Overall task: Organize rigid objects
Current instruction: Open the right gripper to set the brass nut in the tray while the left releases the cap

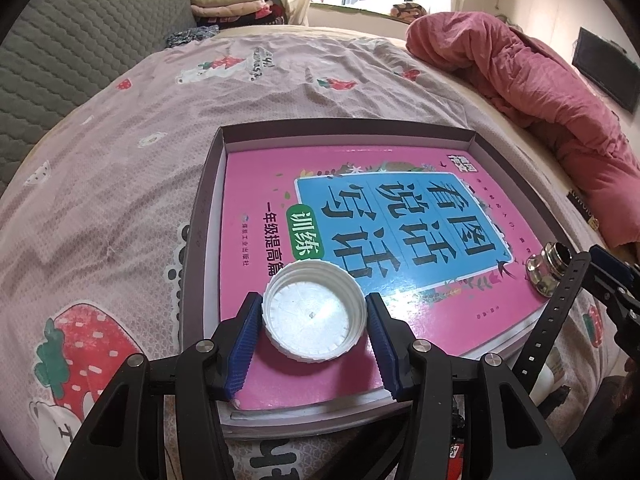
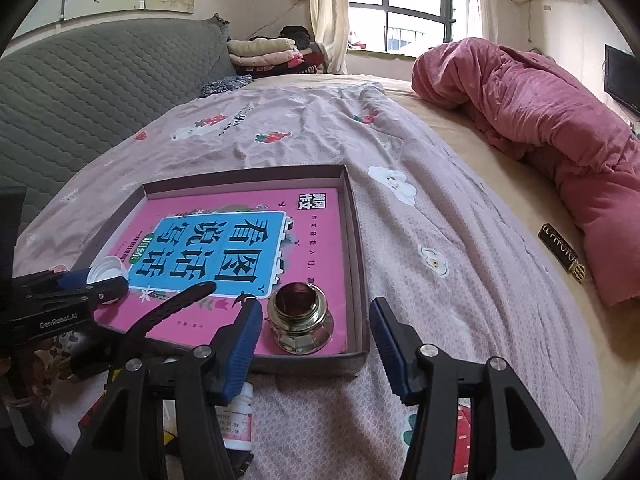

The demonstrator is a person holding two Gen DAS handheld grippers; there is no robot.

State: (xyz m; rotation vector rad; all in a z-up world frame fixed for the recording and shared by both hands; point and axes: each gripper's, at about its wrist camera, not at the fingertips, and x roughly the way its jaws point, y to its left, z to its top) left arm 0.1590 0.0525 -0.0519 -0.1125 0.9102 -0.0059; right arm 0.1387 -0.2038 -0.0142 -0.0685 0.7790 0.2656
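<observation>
Left gripper clamping white bottle cap over pink workbook in shallow box, right gripper spread wide, released around brass flange nut, black strap arching alongside, small white bottle below box edge.

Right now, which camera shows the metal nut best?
The right wrist view: the metal nut sits whole and close on the pink book, its hollow top visible. In the left wrist view it is small at the edge, partly hidden by a black strap.
</observation>
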